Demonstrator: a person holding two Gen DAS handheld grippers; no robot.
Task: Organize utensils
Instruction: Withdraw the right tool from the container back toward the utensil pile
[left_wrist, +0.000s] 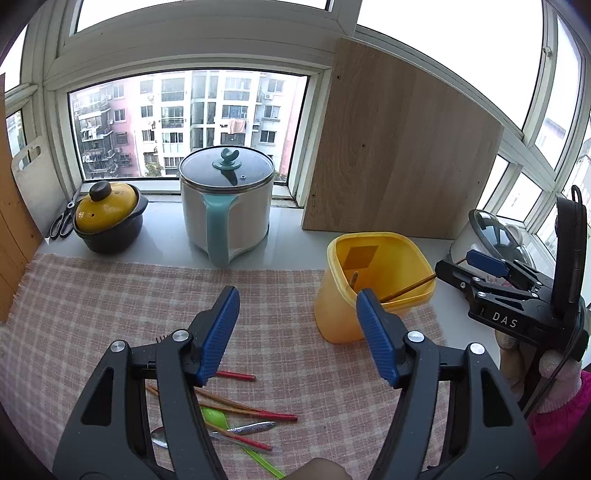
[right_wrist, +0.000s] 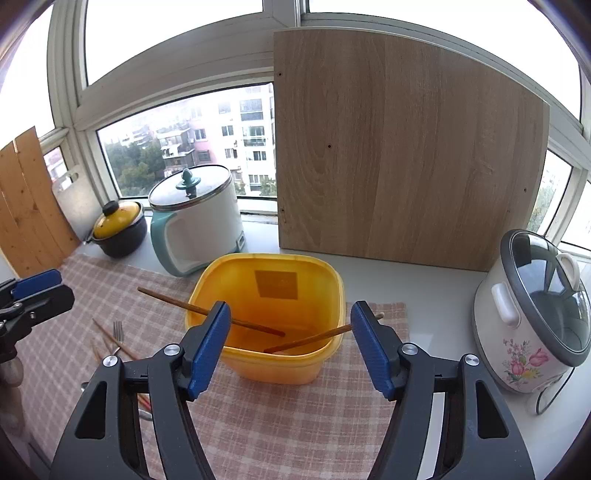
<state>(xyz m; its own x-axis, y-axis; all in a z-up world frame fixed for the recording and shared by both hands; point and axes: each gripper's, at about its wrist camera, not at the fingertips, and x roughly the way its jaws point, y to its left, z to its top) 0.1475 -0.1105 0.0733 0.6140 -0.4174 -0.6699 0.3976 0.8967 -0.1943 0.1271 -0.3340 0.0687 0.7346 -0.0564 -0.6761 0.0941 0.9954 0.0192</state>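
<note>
A yellow plastic bin (right_wrist: 273, 314) stands on the checked cloth and holds two brown chopsticks (right_wrist: 255, 326) that lean over its rim. It also shows in the left wrist view (left_wrist: 369, 288). My right gripper (right_wrist: 291, 347) is open and empty, just in front of the bin. My left gripper (left_wrist: 297, 336) is open and empty, above loose utensils: red-tipped chopsticks (left_wrist: 255, 408), a green spoon (left_wrist: 216, 416) and a metal spoon (left_wrist: 243, 431). A fork (right_wrist: 117, 330) lies left of the bin. The right gripper appears at the right in the left wrist view (left_wrist: 469, 271).
A white and teal electric pot (left_wrist: 227, 199) and a yellow-lidded black pot (left_wrist: 109, 218) stand by the window. A wooden board (right_wrist: 402, 147) leans behind the bin. A flowered rice cooker (right_wrist: 532, 314) stands at the right. Scissors (left_wrist: 64, 221) lie far left.
</note>
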